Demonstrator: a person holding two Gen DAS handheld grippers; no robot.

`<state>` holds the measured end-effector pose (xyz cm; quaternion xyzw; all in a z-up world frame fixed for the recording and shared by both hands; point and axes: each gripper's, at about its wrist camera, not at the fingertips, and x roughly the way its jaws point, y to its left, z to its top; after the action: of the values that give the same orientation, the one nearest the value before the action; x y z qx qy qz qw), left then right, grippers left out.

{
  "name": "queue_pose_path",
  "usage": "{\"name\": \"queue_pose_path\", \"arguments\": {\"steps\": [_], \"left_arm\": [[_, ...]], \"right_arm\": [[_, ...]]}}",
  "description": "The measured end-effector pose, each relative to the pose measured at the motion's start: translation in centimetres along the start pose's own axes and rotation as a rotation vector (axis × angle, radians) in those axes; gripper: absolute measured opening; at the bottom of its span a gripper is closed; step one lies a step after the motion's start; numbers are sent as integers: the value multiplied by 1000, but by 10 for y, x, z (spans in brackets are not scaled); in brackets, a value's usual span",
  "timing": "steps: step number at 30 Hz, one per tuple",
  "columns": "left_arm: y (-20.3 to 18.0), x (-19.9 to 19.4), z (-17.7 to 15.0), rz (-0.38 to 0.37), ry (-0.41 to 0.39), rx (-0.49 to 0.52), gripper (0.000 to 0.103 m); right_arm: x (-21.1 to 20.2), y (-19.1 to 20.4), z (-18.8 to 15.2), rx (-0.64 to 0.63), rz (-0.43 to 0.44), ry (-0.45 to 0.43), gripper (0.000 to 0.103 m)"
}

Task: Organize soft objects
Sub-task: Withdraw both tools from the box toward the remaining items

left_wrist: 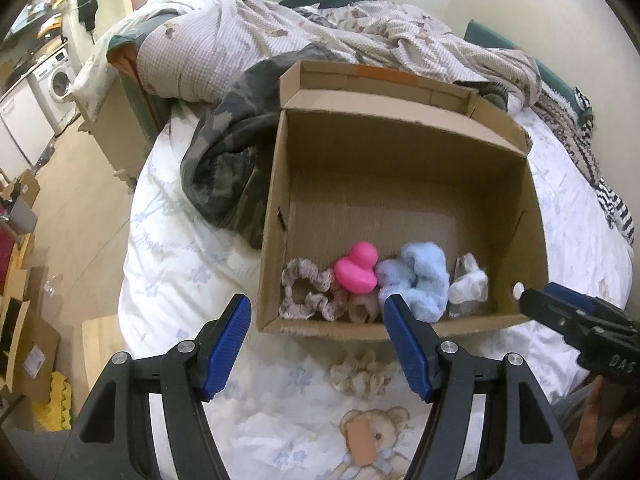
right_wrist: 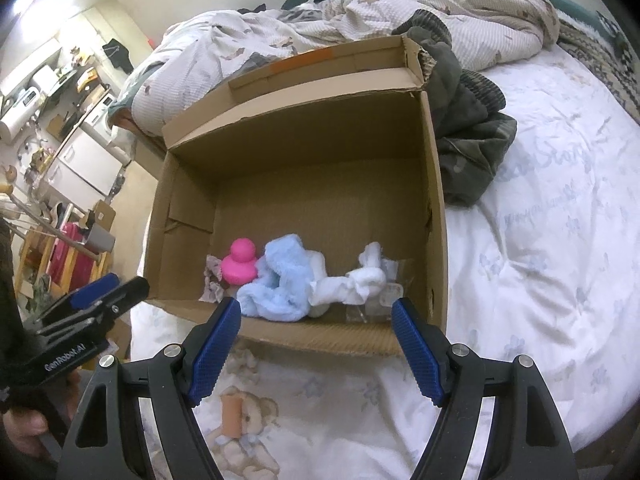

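An open cardboard box (left_wrist: 276,184) (right_wrist: 436,208) stands on the bed. Along its near wall lie a beige scrunchie (left_wrist: 306,294), a pink rubber duck (left_wrist: 357,268) (right_wrist: 239,262), a fluffy light-blue cloth (left_wrist: 420,280) (right_wrist: 276,284) and a white knotted cloth (left_wrist: 468,286) (right_wrist: 352,284). A cream scrunchie (left_wrist: 362,372) lies on the quilt in front of the box. My left gripper (left_wrist: 318,312) is open and empty above it, at the box's near edge. My right gripper (right_wrist: 316,316) is open and empty at the box's near edge; it also shows in the left wrist view (left_wrist: 532,300).
The white quilt (right_wrist: 540,280) has a bear print (left_wrist: 372,436). A camouflage garment (left_wrist: 228,160) lies beside the box, with a rumpled duvet (left_wrist: 248,36) behind. Off the bed's left are floor, cardboard boxes (left_wrist: 28,356) and a washing machine (left_wrist: 54,80).
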<state>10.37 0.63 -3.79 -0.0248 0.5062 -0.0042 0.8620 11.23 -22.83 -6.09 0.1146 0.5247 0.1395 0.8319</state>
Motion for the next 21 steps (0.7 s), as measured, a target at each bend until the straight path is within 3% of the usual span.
{"name": "queue_pose_path", "arguments": {"steps": [7, 13, 19, 21], "left_arm": [[16, 12, -20, 48, 86, -32, 66], [36, 19, -23, 54, 115, -108, 66], [43, 25, -23, 49, 139, -130, 66], [45, 24, -23, 52, 137, -131, 66]], "right_arm": [[1, 5, -18, 28, 49, 29, 82], [13, 17, -32, -23, 51, 86, 82], [49, 38, -48, -66, 103, 244, 82], [63, 53, -58, -111, 136, 310, 77]]}}
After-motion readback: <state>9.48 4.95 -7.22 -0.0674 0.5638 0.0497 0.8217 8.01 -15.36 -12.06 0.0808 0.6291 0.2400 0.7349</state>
